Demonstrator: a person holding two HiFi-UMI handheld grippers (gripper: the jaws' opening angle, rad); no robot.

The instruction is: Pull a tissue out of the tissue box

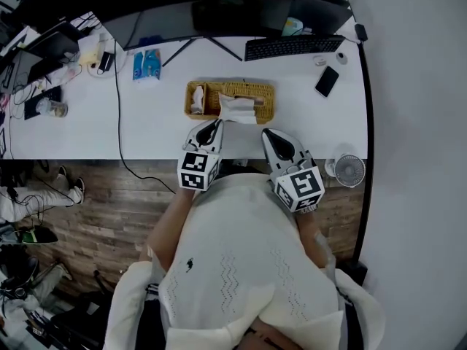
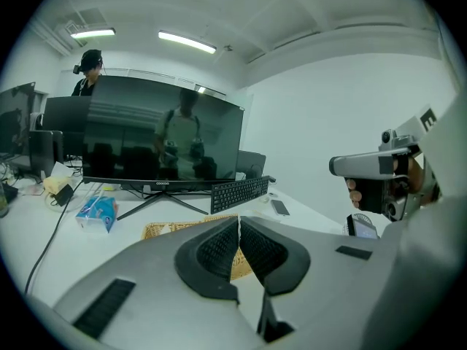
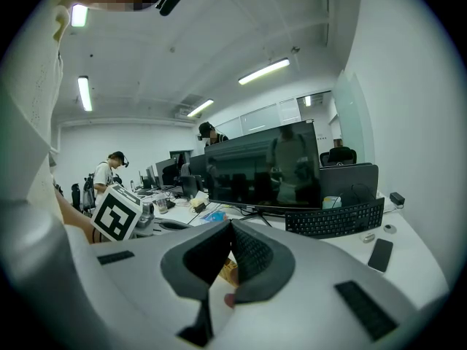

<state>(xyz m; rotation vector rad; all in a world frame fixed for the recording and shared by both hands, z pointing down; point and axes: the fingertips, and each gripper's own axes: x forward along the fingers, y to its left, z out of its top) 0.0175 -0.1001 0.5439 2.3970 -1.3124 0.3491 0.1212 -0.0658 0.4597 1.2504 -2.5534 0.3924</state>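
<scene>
We read no lettering; monitor badge too small. Left tool closed, tip at front-left of wicker tissue box on table, by tissue corner; pinch unclear. Right tool closed, off box's front right.

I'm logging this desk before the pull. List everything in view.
Desk: one, white, under everything.
Tissue box: one, wicker, desk centre.
Tissue: one, white, sticking out of the box.
Monitor: one, black, behind the box.
Keyboard: one, black, right of the monitor stand.
Phone: one, black, right of the box.
Fan: one, white, desk's near right corner.
Tissue packet: one, blue, back left of the box.
Cable: one, black, desk's left.
Left hand-held gripper: one, grey, shut on the tissue.
Right hand-held gripper: one, grey, shut, empty.
</scene>
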